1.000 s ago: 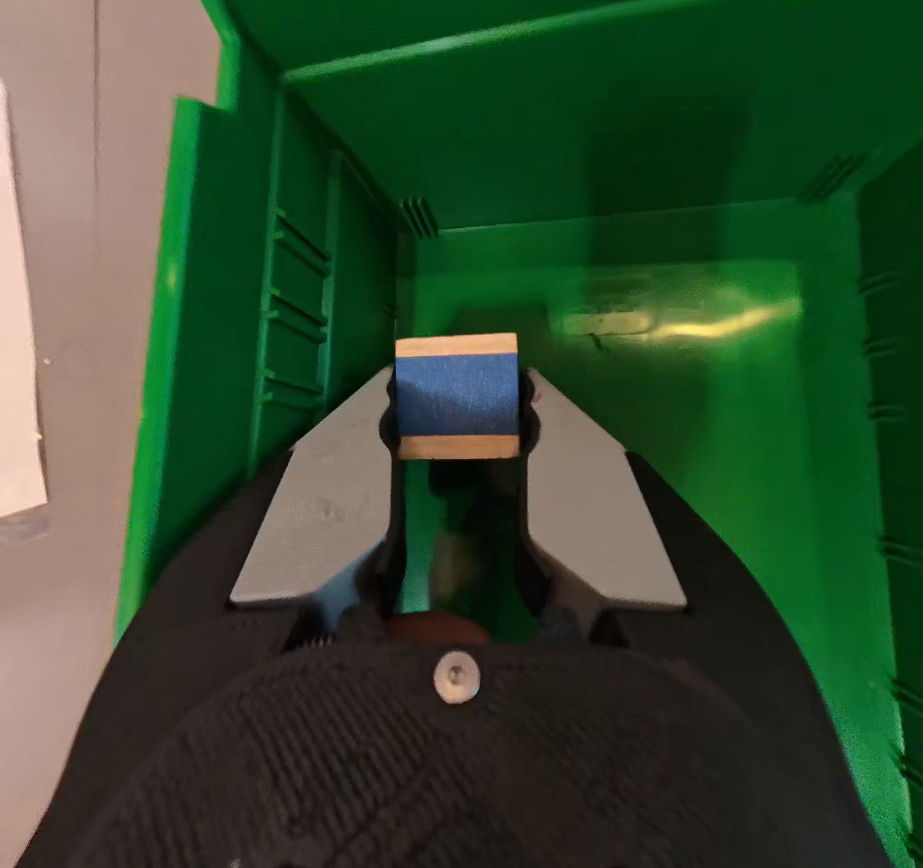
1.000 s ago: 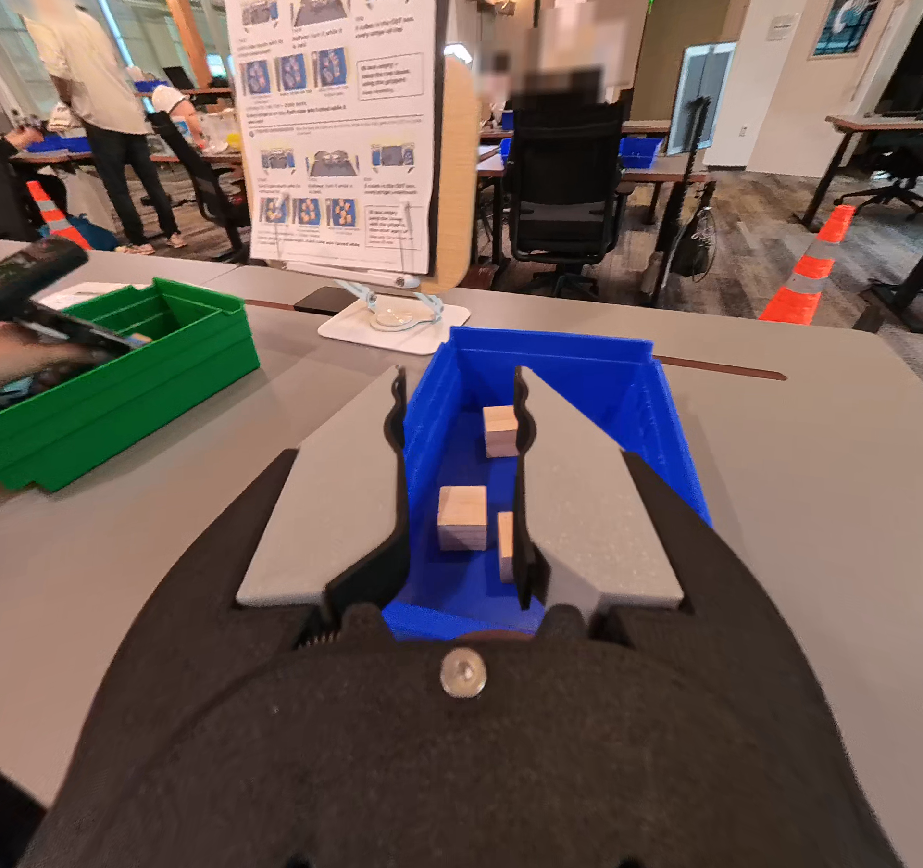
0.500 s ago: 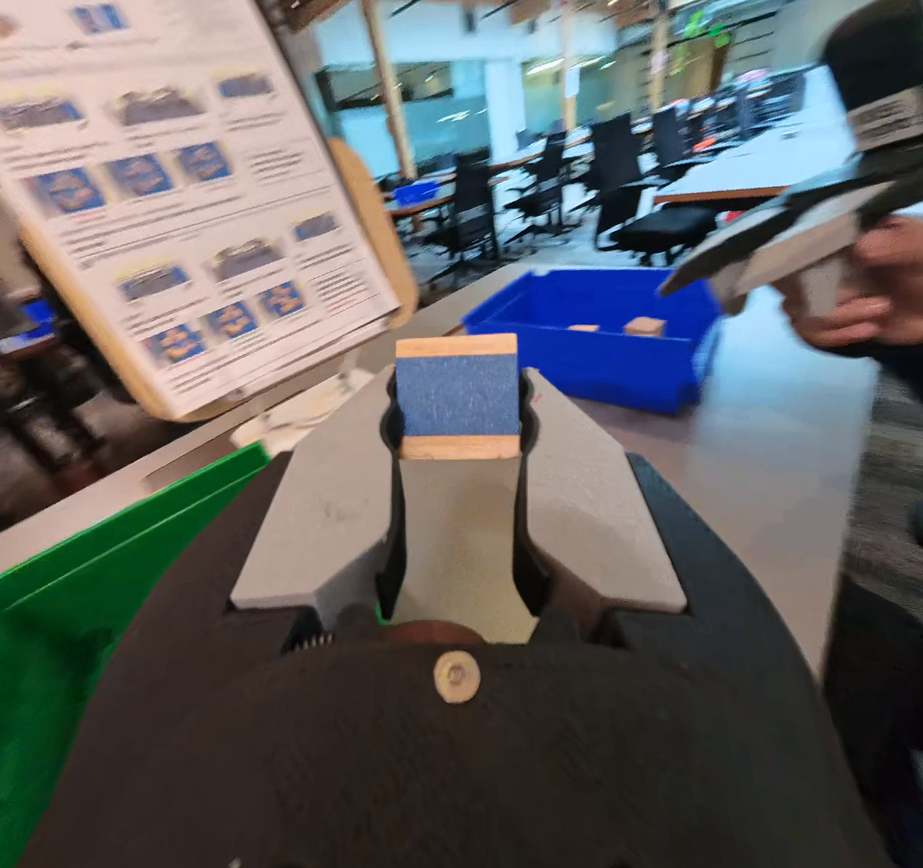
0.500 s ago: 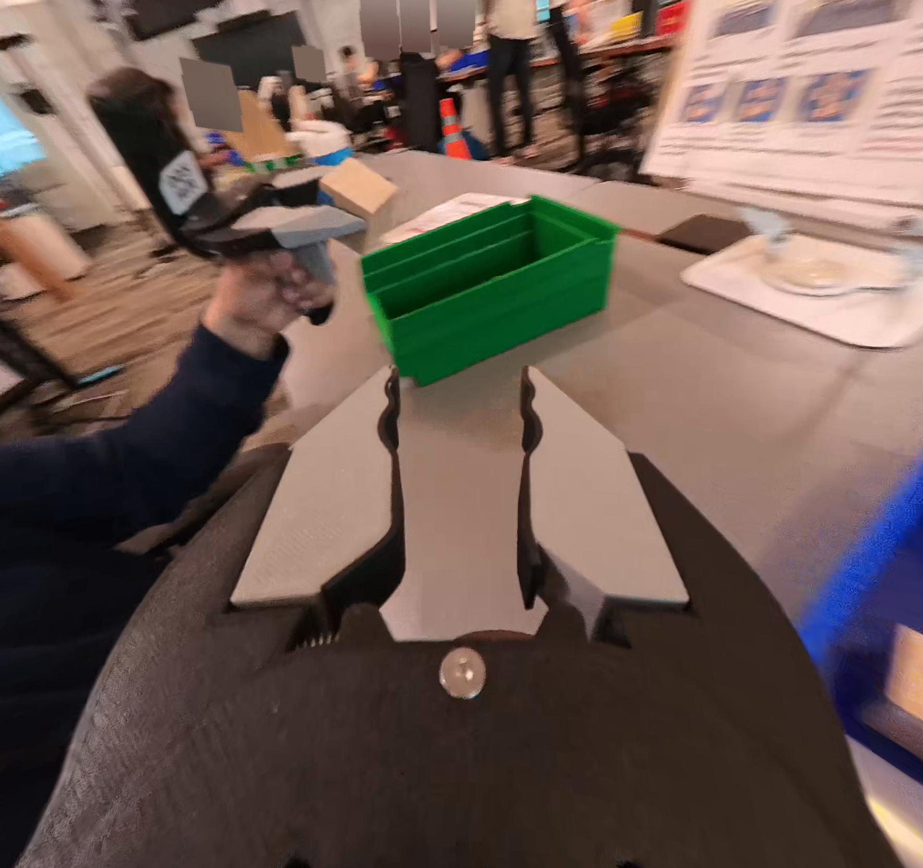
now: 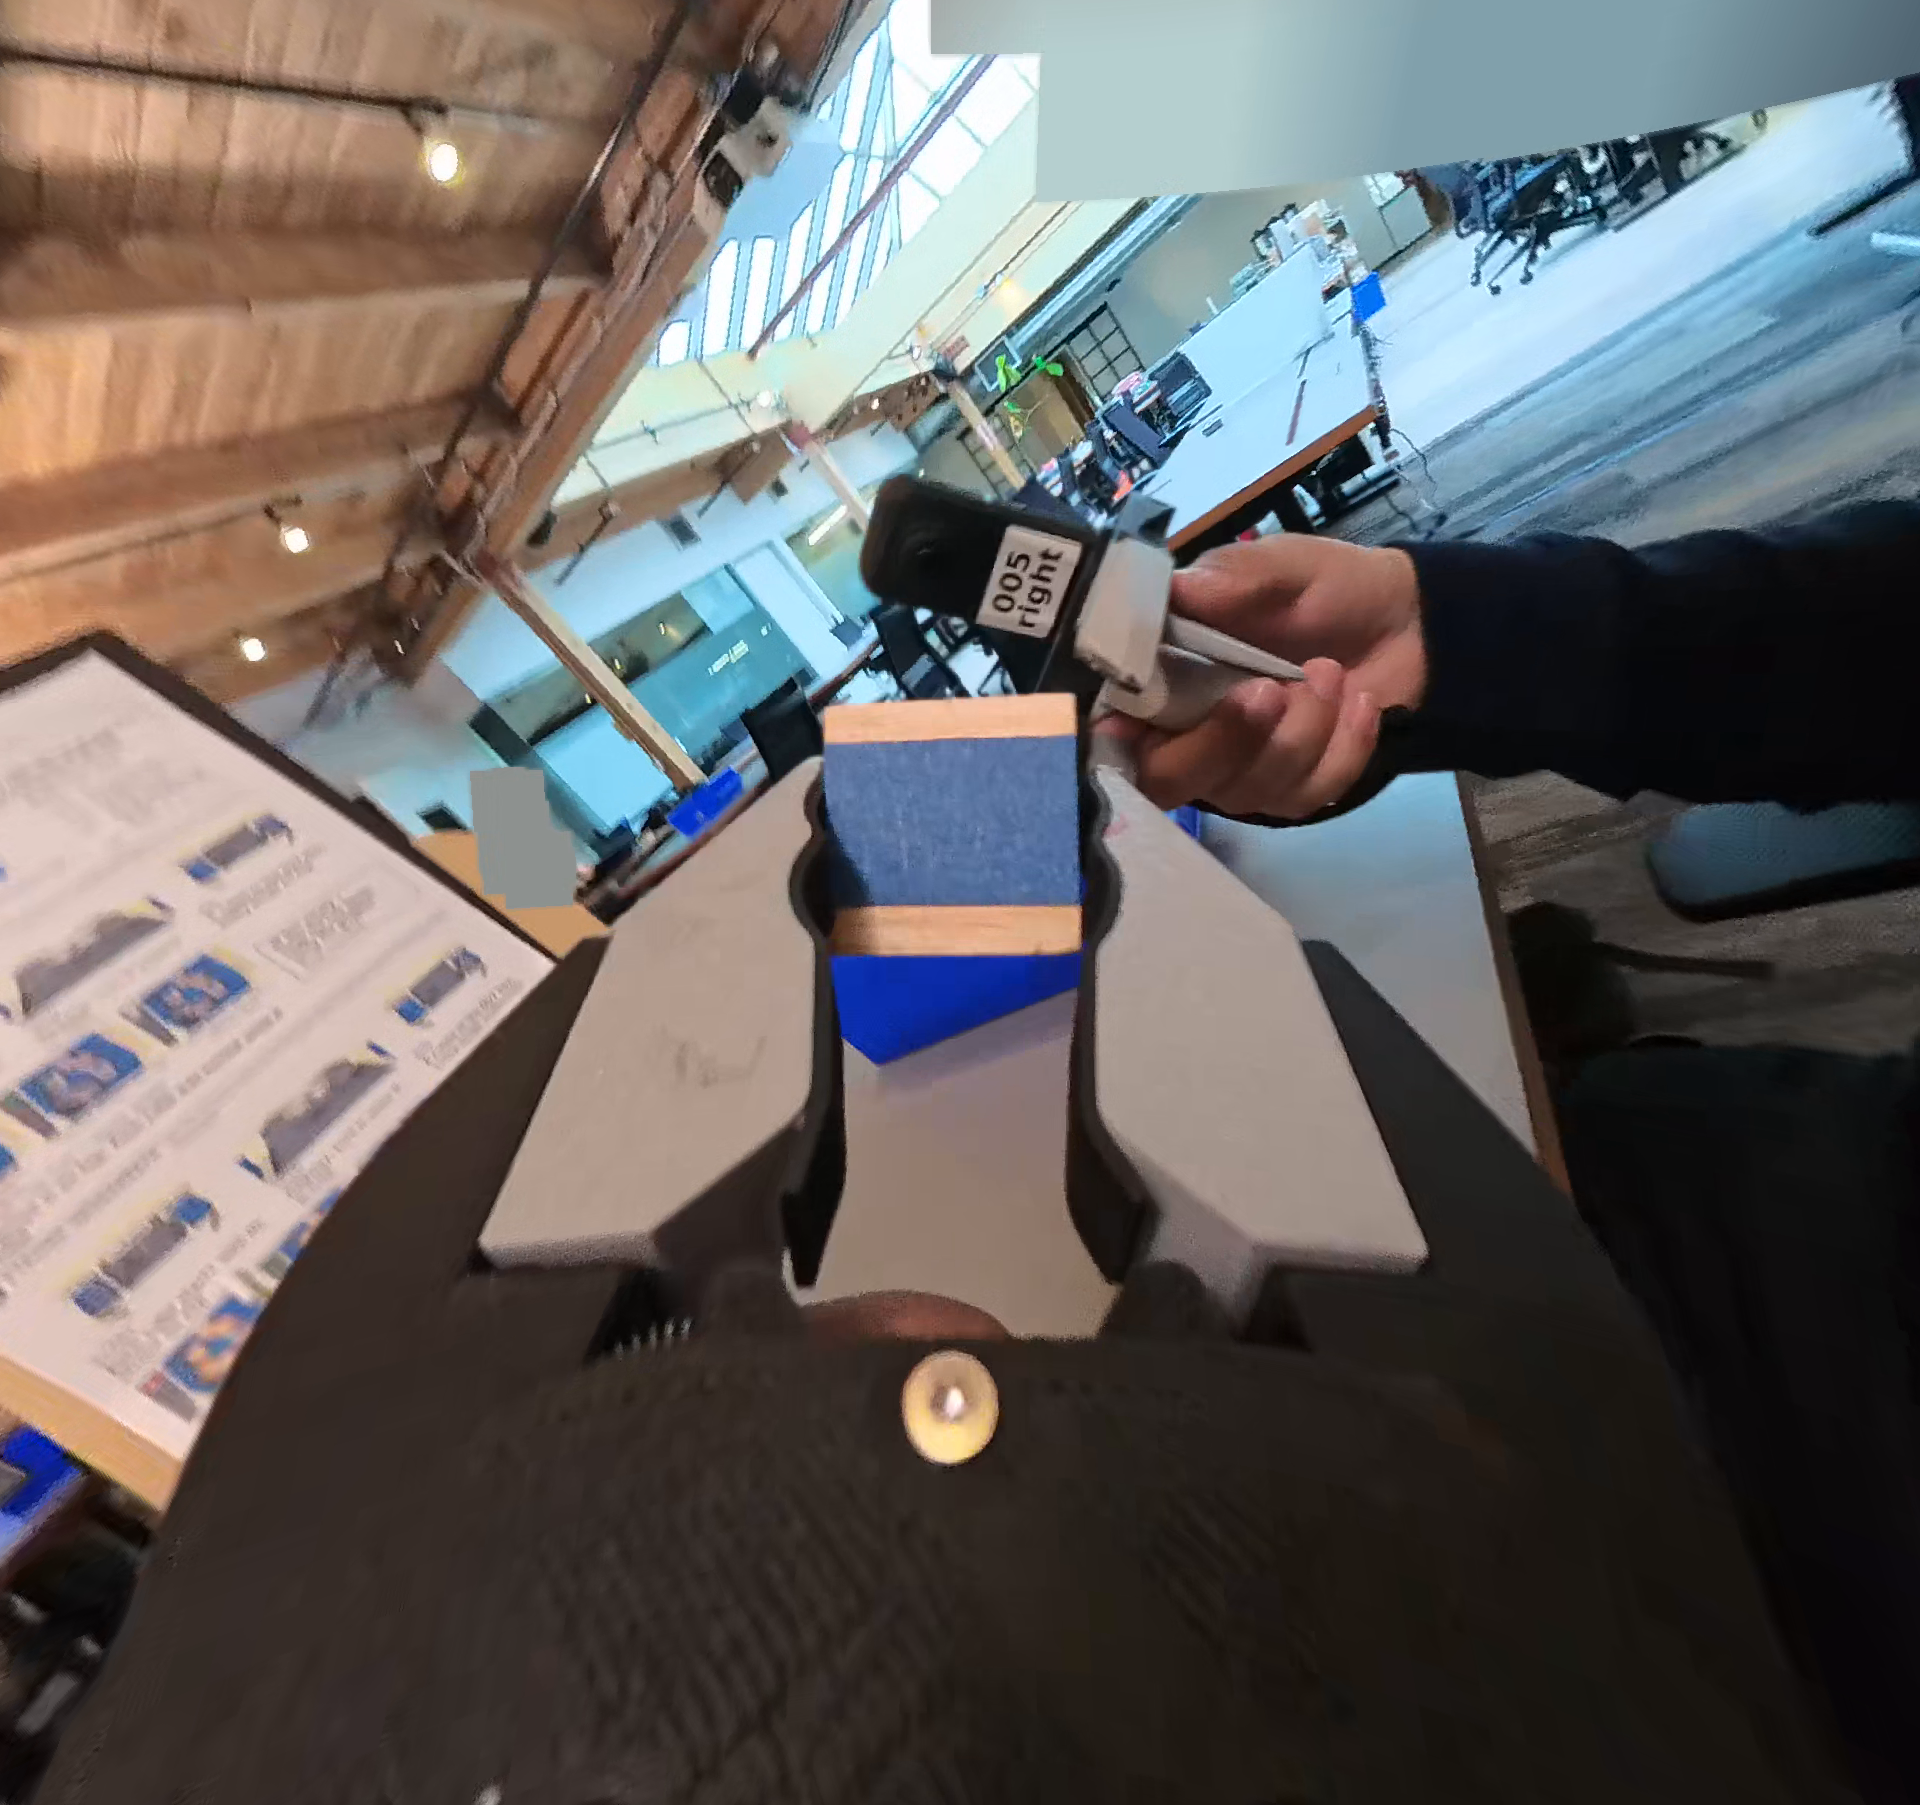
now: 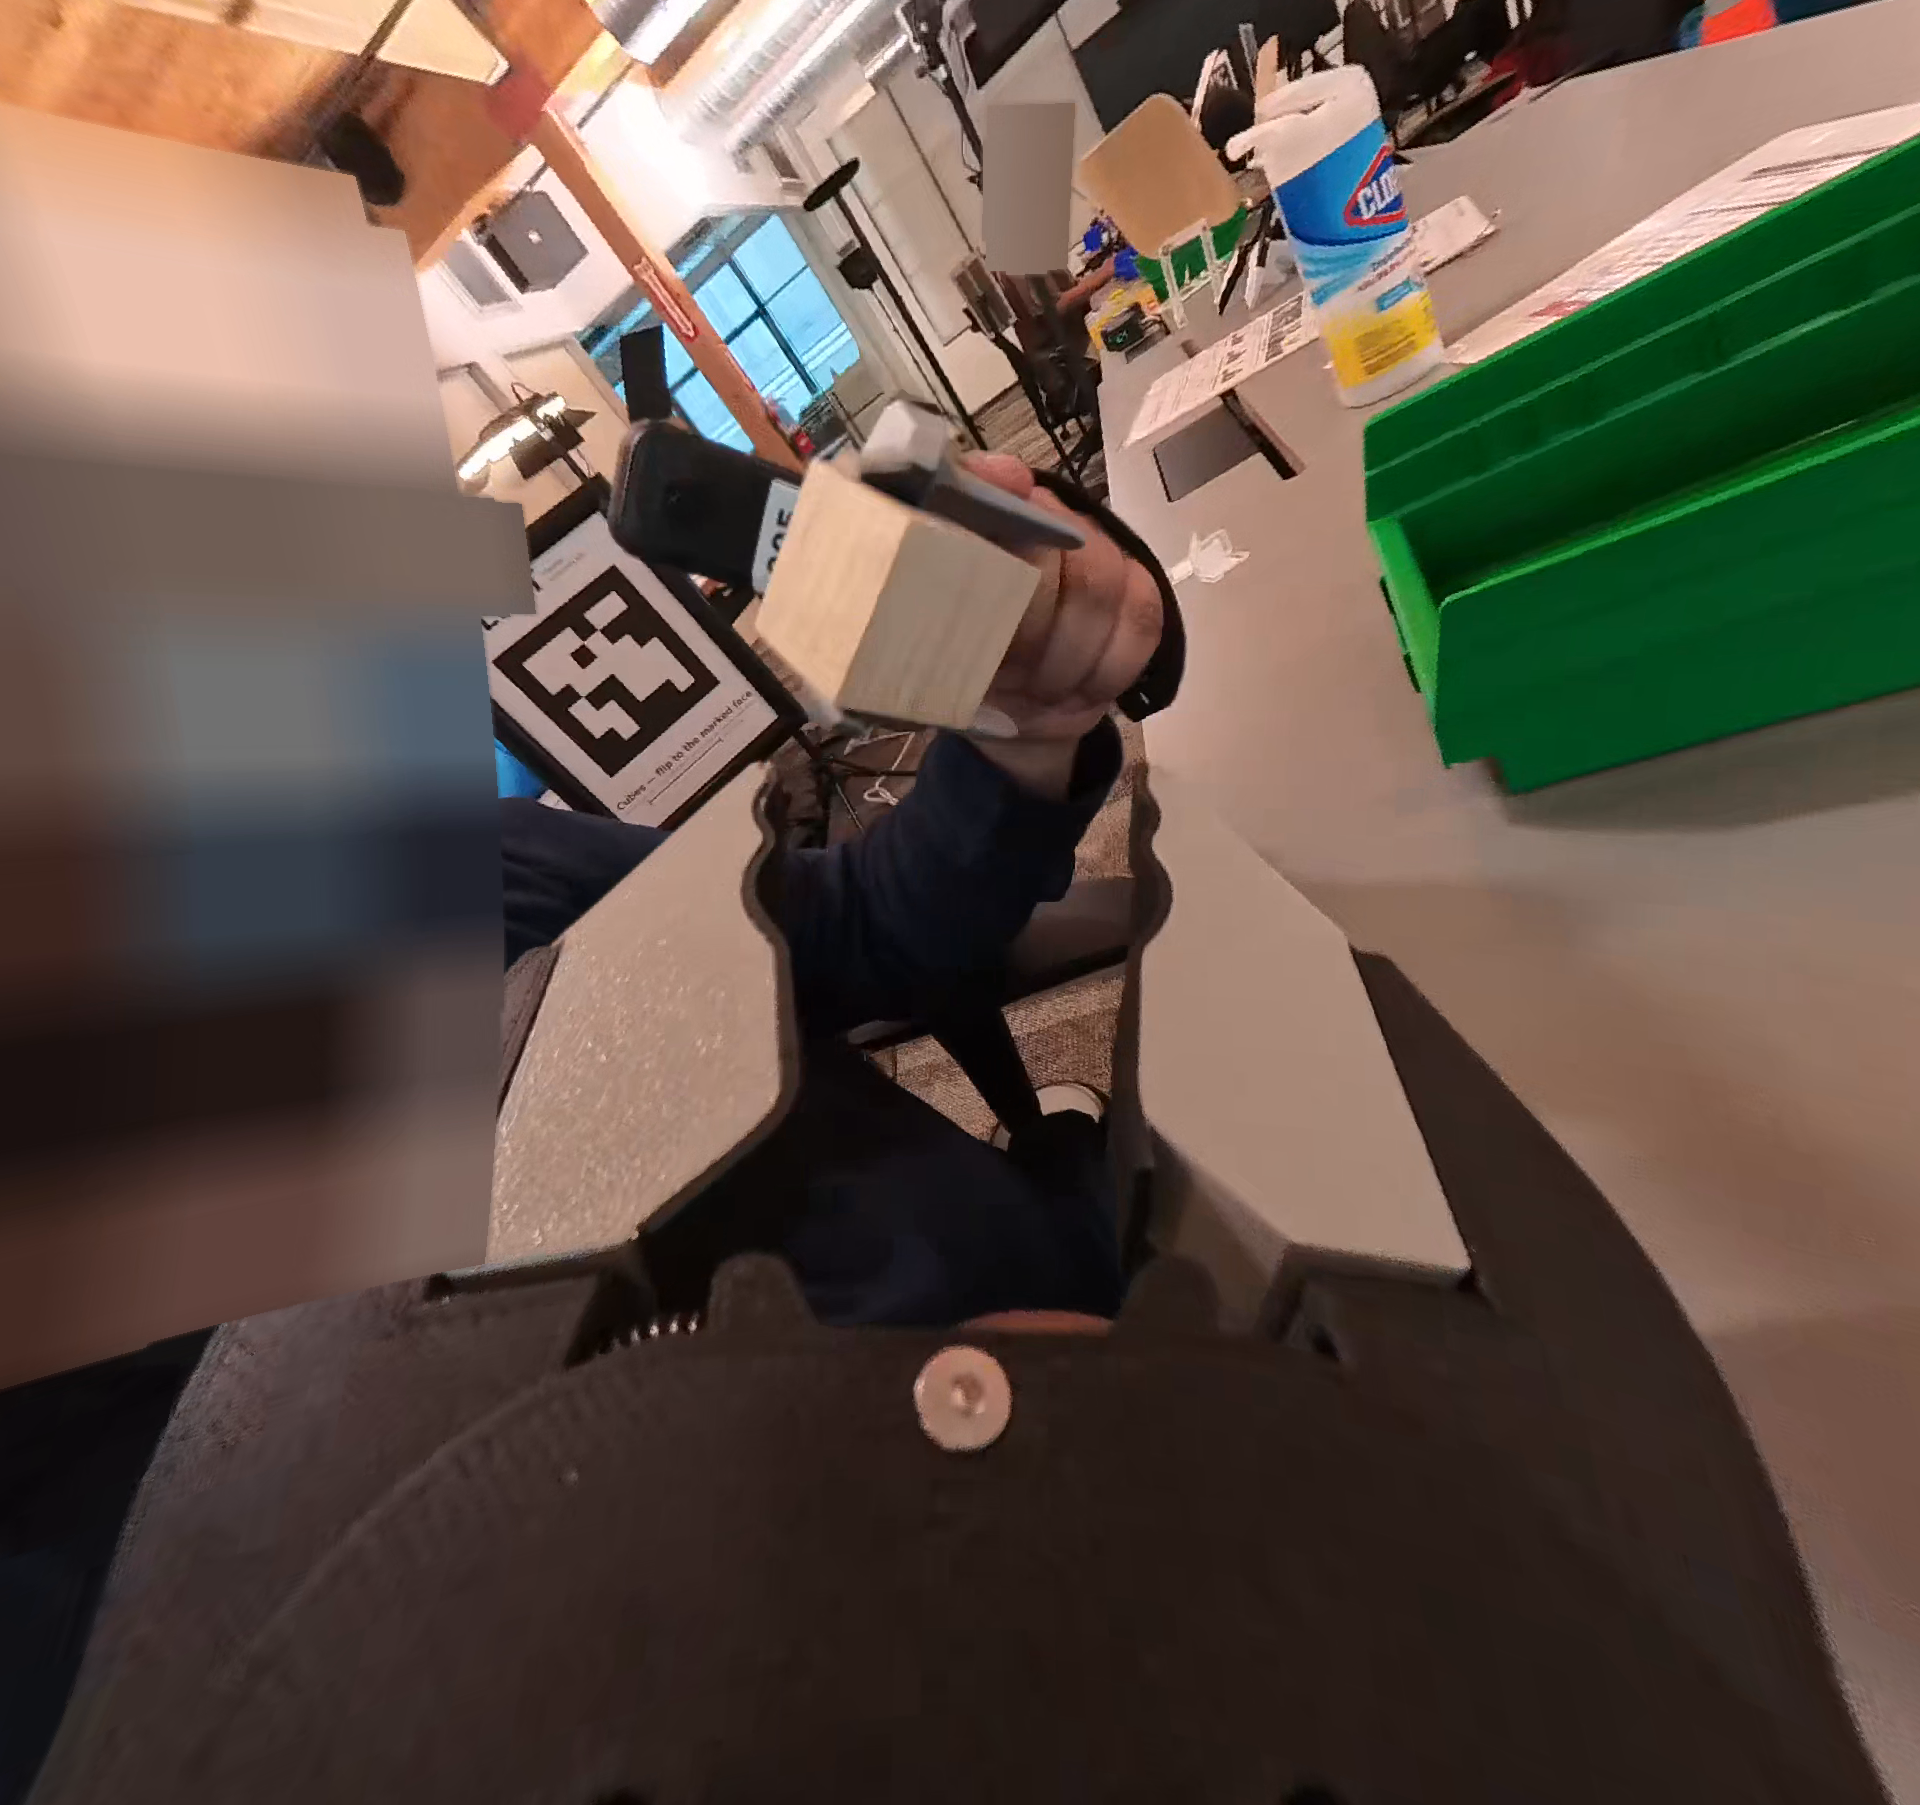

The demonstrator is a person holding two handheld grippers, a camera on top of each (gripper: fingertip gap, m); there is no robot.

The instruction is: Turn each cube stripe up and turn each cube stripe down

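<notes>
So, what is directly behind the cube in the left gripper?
Behind the cube are the right gripper, the hand holding it, and part of a blue bin. Its inside is hidden.

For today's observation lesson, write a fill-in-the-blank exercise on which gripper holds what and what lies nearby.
1. The left gripper is shut on a wooden ____.
2. The stripe on its camera-facing side is ____.
3. The right gripper holds ____.
4. The bin in the right wrist view is ____.

Missing words: cube; blue; nothing; green
</notes>
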